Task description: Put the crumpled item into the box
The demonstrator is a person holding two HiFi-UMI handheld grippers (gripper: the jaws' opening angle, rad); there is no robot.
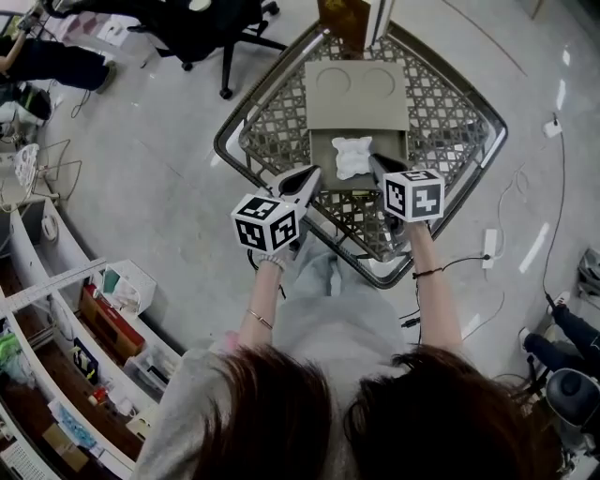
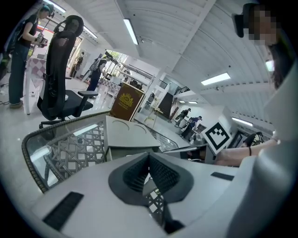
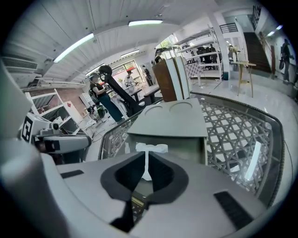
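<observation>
A white crumpled item (image 1: 353, 157) lies inside the open grey box (image 1: 323, 150), whose lid (image 1: 356, 94) is folded back flat. The box stands on a glass-topped lattice table (image 1: 450, 131). My right gripper (image 1: 375, 163) hovers at the item's right edge, its jaws nearly together with only a thin slit. Through that slit, in the right gripper view, the item (image 3: 150, 148) shows beyond my right gripper (image 3: 147, 155), not pinched. My left gripper (image 1: 312, 175) sits at the box's near left edge, shut and empty. In the left gripper view, my left gripper (image 2: 149, 155) points past the box (image 2: 125, 135).
A brown and white carton (image 1: 352, 19) stands at the table's far end. A black office chair (image 1: 216, 28) is on the floor at the left. Shelves with boxes (image 1: 94, 319) line the lower left. Cables and a power strip (image 1: 487, 246) lie on the floor at the right.
</observation>
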